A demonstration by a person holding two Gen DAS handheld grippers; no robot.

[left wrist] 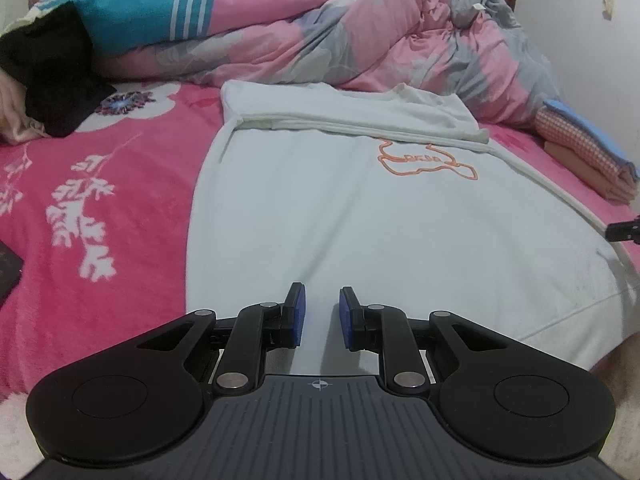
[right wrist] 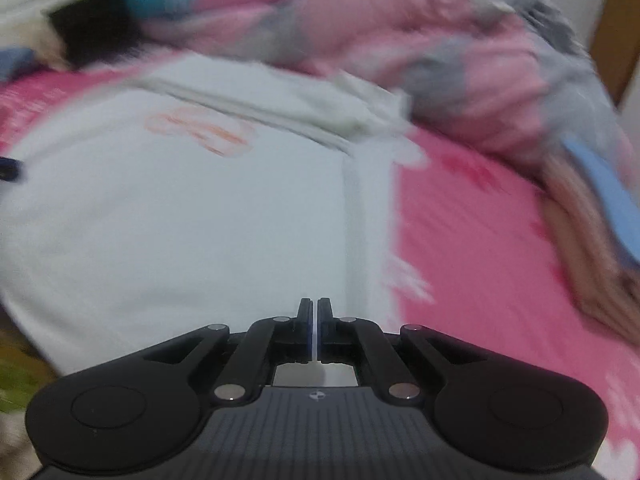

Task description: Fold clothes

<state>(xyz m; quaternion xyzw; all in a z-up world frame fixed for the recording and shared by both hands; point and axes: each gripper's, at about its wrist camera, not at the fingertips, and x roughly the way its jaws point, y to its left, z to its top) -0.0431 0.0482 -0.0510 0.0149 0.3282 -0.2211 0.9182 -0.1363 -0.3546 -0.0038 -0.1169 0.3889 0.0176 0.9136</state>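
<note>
Around me the bed is crowded: a rumpled pink and grey floral duvet (left wrist: 360,40) is heaped along the far side, a turquoise cushion (left wrist: 152,4) with white stripes lies on its left end, and a black garment (left wrist: 52,72) slumps beside that. At the right edge sits a folded stack of checked and blue fabric (left wrist: 588,148), just beyond the shirt's corner. A dark flat object (left wrist: 8,272) pokes in at the left edge; I cannot tell what it is. The white T-shirt (left wrist: 340,220) lies spread flat on the pink floral blanket (left wrist: 100,200), its top part folded down in a band above an orange outline print (left wrist: 428,162). My left gripper (left wrist: 322,316) hovers over the shirt's near part, its blue-padded fingers (left wrist: 298,316) apart and holding nothing. My right gripper (right wrist: 314,328) is over the shirt near its right edge, fingers nearly pressed together with only a sliver between, nothing visibly caught; that view is badly blurred.
</note>
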